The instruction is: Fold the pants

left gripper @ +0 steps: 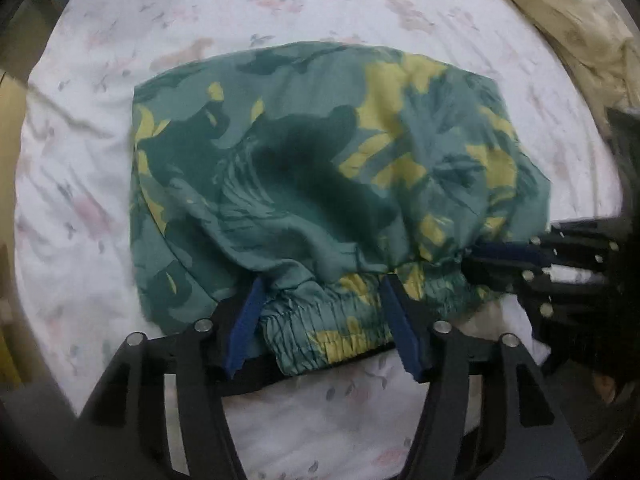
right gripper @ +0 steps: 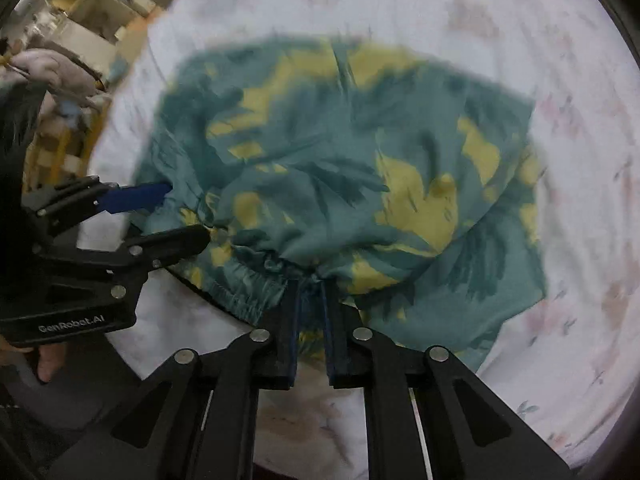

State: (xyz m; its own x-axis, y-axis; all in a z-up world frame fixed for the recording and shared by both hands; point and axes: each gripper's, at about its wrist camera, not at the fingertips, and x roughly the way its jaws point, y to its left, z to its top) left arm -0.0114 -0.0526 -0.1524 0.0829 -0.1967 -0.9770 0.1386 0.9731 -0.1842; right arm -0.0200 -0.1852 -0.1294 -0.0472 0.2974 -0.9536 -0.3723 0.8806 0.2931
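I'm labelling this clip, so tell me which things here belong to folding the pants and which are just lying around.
Part of the job:
- green and yellow leaf-print fabric pants
- left claw, open around the elastic waistband
- right claw, shut on the waistband
- white floral bedsheet, the folding surface

Just lying about:
- crumpled pale yellow cloth
- blurred shelves and boxes

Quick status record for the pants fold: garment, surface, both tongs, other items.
garment: green and yellow patterned pants, bunched in a folded heap, elastic waistband nearest the cameras
surface: white floral bedsheet
left tongs: open, waistband between the blue pads, not pinched
right tongs: shut on the waistband
other: yellowish fabric at the bed's far right edge
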